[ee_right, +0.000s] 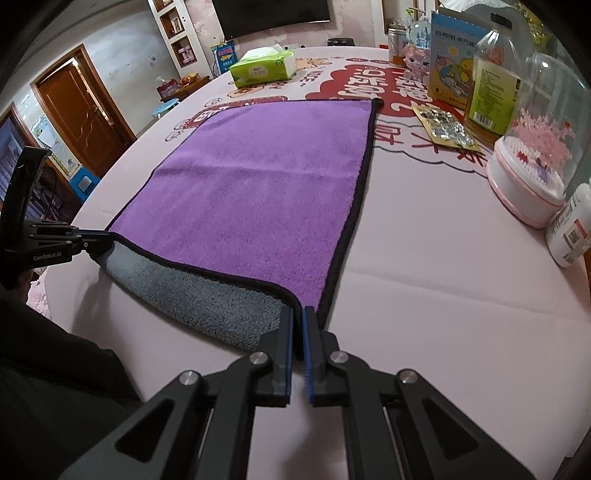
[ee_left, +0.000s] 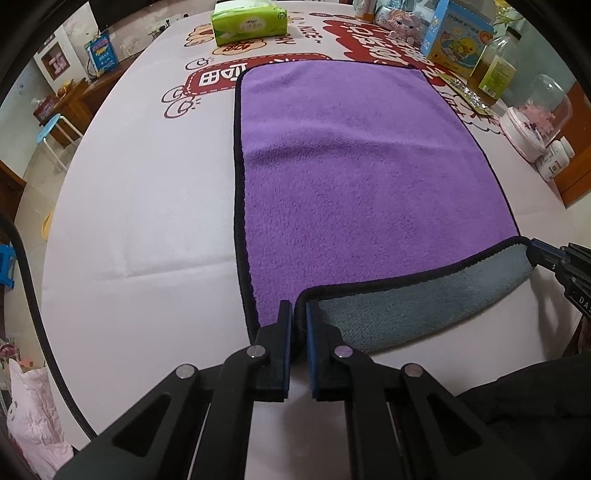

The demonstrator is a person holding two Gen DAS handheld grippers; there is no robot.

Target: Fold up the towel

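A purple towel (ee_left: 343, 166) with a black hem and a grey underside lies flat on the pink tablecloth; it also shows in the right wrist view (ee_right: 258, 192). Its near edge is lifted and curled back, so the grey underside (ee_left: 424, 295) shows. My left gripper (ee_left: 298, 314) is shut on the towel's near left corner. My right gripper (ee_right: 297, 317) is shut on the near right corner. Each gripper appears in the other's view, the right gripper (ee_left: 535, 254) at the far right and the left gripper (ee_right: 105, 236) at the far left.
A green tissue pack (ee_left: 247, 22) lies at the far side of the table. A blue box (ee_right: 458, 62), a bottle (ee_right: 495, 92), a foil packet (ee_right: 443, 125), a pink domed jar (ee_right: 539, 158) and a white bottle (ee_right: 572, 232) stand along the right side.
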